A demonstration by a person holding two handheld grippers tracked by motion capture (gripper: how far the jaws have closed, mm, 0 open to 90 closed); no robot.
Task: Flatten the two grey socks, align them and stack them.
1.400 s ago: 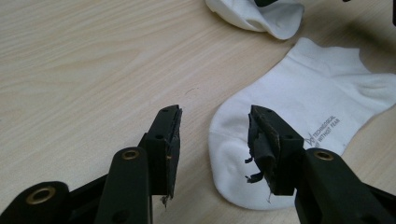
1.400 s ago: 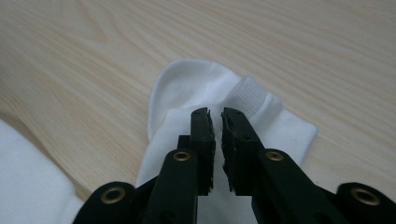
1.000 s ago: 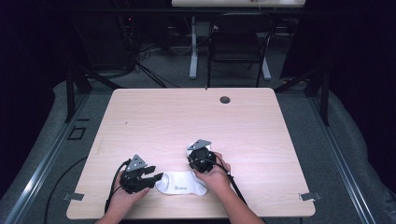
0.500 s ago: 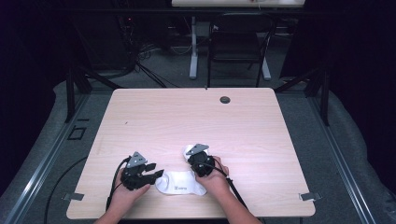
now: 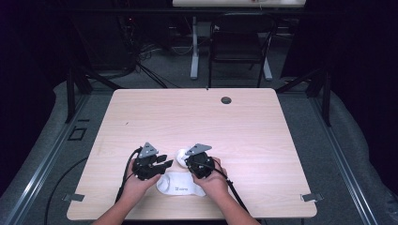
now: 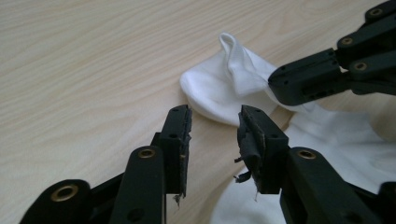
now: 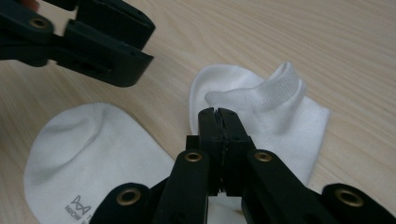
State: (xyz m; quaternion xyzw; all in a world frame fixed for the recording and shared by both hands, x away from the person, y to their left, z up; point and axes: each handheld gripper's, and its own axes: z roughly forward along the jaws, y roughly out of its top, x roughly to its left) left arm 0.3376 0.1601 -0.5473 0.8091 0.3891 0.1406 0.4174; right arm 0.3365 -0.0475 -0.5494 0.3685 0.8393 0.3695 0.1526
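Two white socks lie near the table's [image 5: 263,136] front edge. The one with a printed logo [image 5: 180,185] is spread flat between the person's hands. The smaller sock [image 5: 181,154] sits just beyond it, its cuff [image 7: 280,84] folded up. My right gripper [image 7: 218,122] is shut on a fold of that smaller sock [image 7: 275,121], with the logo sock [image 7: 88,149] to its left. Just short of the smaller sock's rounded edge [image 6: 215,93], my left gripper [image 6: 212,133] stands open with nothing between its fingers. In the high view the left gripper [image 5: 165,163] and right gripper [image 5: 187,161] nearly meet.
A dark round grommet [image 5: 226,100] is set into the far side of the table. A black chair [image 5: 239,42] and desk legs stand beyond the far edge. Small metal brackets [image 5: 309,197] stick out at the front corners.
The right gripper has shifted slightly left and toward the person, and the smaller sock now shows as a white patch to its left. The left gripper has barely moved.
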